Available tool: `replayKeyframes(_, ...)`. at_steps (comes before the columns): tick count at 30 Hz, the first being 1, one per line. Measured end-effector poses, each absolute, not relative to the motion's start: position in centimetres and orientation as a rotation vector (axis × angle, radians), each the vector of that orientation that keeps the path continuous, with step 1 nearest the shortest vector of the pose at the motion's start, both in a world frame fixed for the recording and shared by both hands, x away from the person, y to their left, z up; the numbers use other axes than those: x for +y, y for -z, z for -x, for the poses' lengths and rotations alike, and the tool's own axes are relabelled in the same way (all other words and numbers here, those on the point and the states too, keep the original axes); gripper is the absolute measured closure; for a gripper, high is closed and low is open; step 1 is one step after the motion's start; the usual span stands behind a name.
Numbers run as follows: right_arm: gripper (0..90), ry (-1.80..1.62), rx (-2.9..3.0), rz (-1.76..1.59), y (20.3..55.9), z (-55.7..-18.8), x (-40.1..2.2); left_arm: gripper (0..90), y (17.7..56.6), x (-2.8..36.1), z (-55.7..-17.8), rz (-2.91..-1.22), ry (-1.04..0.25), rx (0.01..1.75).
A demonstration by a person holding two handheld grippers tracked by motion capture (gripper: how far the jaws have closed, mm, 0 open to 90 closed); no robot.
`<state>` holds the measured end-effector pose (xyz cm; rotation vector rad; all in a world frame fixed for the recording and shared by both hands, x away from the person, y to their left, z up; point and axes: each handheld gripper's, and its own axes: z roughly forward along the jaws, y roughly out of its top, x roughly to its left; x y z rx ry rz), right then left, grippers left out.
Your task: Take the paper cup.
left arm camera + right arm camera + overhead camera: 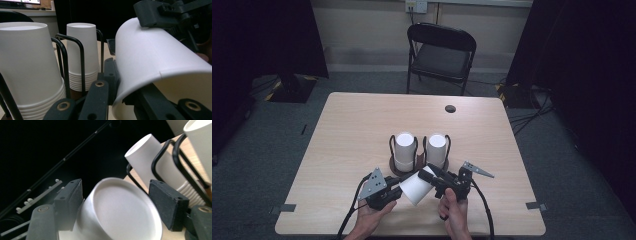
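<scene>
A single white paper cup lies on its side just above the table's near edge, held between both grippers. My left gripper is shut on the wall at its open rim, one jaw outside and one inside. My right gripper is shut across the cup's closed base, with a pad on each side. Behind the cup, a black wire holder carries two upside-down stacks of white cups. Both stacks show in the left gripper view.
The wooden table has a cable hole at its far right. A black folding chair stands behind it. Cables trail from both grippers over the near edge. Dark curtains hang at both sides.
</scene>
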<state>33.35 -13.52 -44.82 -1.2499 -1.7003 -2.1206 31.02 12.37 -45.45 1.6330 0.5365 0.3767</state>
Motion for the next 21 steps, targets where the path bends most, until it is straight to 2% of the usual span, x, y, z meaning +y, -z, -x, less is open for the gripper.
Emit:
replayKeyframes(9, 26.6, 2.136, -1.857, 1.253, 44.2, -33.3, -13.7, 87.5, 44.9, 12.8, -31.3, -1.67, -0.291, 0.562)
replayKeyframes(21, 24.0, 2.146, -2.069, 1.175, 41.8, -34.0, -13.2, 87.8, 44.6, 13.9, -31.3, -1.736, -0.268, 0.6)
